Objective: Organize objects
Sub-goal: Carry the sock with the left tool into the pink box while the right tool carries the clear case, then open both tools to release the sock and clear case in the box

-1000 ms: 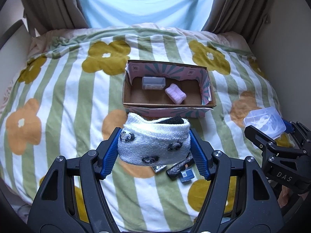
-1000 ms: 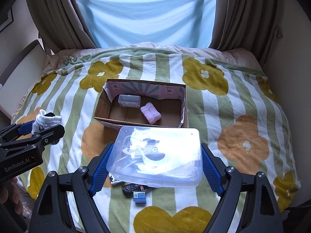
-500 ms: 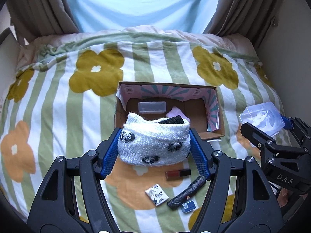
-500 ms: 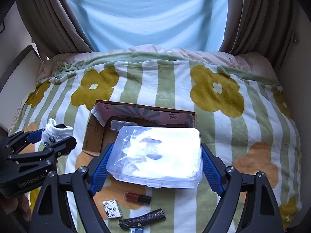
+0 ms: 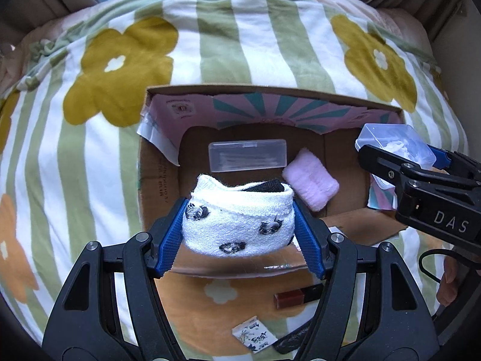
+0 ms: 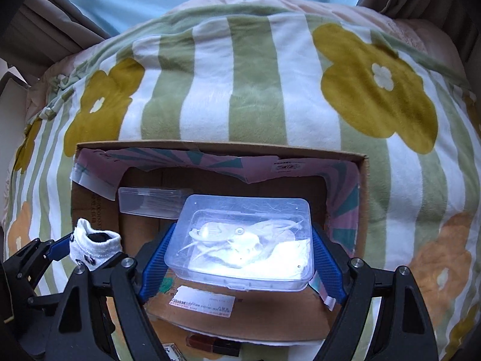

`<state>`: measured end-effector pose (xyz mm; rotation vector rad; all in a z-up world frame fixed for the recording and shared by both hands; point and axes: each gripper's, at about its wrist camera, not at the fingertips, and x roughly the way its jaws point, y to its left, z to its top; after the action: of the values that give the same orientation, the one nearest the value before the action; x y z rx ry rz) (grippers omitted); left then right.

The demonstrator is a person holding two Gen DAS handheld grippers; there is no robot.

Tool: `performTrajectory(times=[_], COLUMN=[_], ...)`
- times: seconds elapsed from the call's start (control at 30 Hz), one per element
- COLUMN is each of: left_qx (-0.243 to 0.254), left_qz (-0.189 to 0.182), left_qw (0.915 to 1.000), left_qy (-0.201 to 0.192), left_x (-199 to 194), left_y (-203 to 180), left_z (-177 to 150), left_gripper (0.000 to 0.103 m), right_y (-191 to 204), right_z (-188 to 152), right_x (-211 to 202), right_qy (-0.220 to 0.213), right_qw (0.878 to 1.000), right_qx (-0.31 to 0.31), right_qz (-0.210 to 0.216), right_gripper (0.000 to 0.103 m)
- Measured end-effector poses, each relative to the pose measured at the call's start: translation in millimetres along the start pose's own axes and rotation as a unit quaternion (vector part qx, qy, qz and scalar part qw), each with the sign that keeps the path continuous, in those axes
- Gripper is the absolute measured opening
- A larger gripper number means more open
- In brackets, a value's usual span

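An open cardboard box lies on the flowered bed cover; it also shows in the right wrist view. Inside are a clear flat case and a pink fluffy roll. My left gripper is shut on a rolled white sock with black marks, held over the box's near left part. My right gripper is shut on a clear plastic container with white items, held over the box's right part. Each gripper shows at the edge of the other's view.
On the cover in front of the box lie a dark red tube, a small printed packet and a black stick-like object. Curtains and a pale blue drape hang behind the bed. A wall stands at the right.
Both grippers moved forward and down with their loads, from in front of the box to over it. The box now looks much larger and nearer in both views.
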<state>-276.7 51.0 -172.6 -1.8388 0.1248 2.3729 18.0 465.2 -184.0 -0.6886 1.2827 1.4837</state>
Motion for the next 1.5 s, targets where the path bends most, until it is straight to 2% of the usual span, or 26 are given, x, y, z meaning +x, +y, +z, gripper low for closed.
performTrajectory(times=[0.13,0.17,0.27,0.6,0.63,0.67,0.73,0.77,0.8,1.2,1.5], left_qx=[-0.003,-0.003,-0.001,0.004,0.005,0.005,0.006,0.008,0.009,0.016,0.024], left_qz=[0.005,0.005,0.006,0.01,0.007,0.001,-0.006,-0.003,0.0,-0.011,-0.017], left_qw=[0.9996,0.9994,0.999,0.9984,0.9983,0.9984,0.9989,0.9991,0.9993,0.999,0.9994], left_qy=[0.028,0.034,0.045,0.056,0.057,0.057,0.047,0.042,0.038,0.04,0.018], left_x=[33,40,55,72,73,72,70,68,66,58,25], left_y=[2,2,3,7,7,7,7,7,7,1,-6], left_z=[-1,-2,-2,-2,-2,-2,-1,-1,0,-4,-1], left_gripper=[0.065,0.065,0.065,0.065,0.065,0.065,0.072,0.094,0.103,0.103,0.103], right_y=[0,4,4,-1,-2,-2,-4,-5,-5,0,15], right_z=[7,8,11,21,22,23,23,23,23,20,13], right_x=[20,26,32,47,49,50,50,49,49,41,-14], right_qy=[0.011,-0.003,-0.005,0.002,0.005,0.005,-0.004,-0.007,-0.008,-0.003,-0.033], right_qw=[1.0,0.999,0.998,0.997,0.996,0.996,0.996,0.995,0.995,0.997,0.997], right_qx=[0.013,0.052,0.058,0.08,0.082,0.085,0.093,0.096,0.097,0.083,0.065], right_qz=[0.003,-0.009,-0.008,-0.016,-0.017,-0.015,0.001,0.0,-0.001,-0.008,-0.015], right_gripper=[0.081,0.081,0.081,0.082,0.083,0.09,0.102,0.102,0.102,0.102,0.102])
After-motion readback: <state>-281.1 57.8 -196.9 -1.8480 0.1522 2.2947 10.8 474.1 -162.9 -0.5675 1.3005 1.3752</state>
